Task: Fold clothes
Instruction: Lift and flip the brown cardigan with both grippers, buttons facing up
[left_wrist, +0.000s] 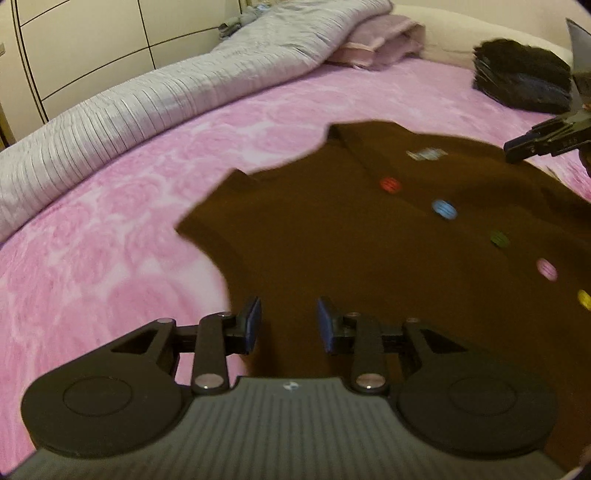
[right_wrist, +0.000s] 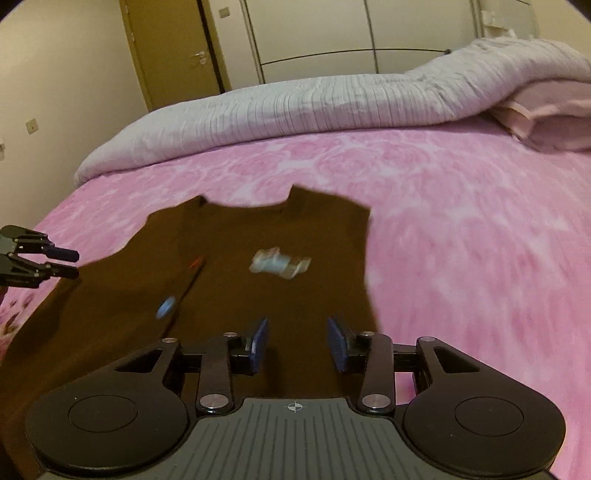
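Both jaw pairs stand spread, nothing between them — left gripper (left_wrist: 289, 325) and right gripper (right_wrist: 298, 345) over the hem. Brown cardigan (left_wrist: 332, 236) extends lengthwise ahead — collar farthest, each hand equally near.

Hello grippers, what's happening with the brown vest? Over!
Left gripper open, empty. Right gripper open, empty. Brown vest spread flat on pink bedspread, unfolded. Nothing in the way.

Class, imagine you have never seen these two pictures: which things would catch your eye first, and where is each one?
First, the dark brown vest spread flat in the middle of the pink bedspread, with its row of coloured buttons running down the front. Next, the grey quilt bunched along the far side of the bed. Both hand-held grippers, left and right, stand open above the vest, holding nothing.
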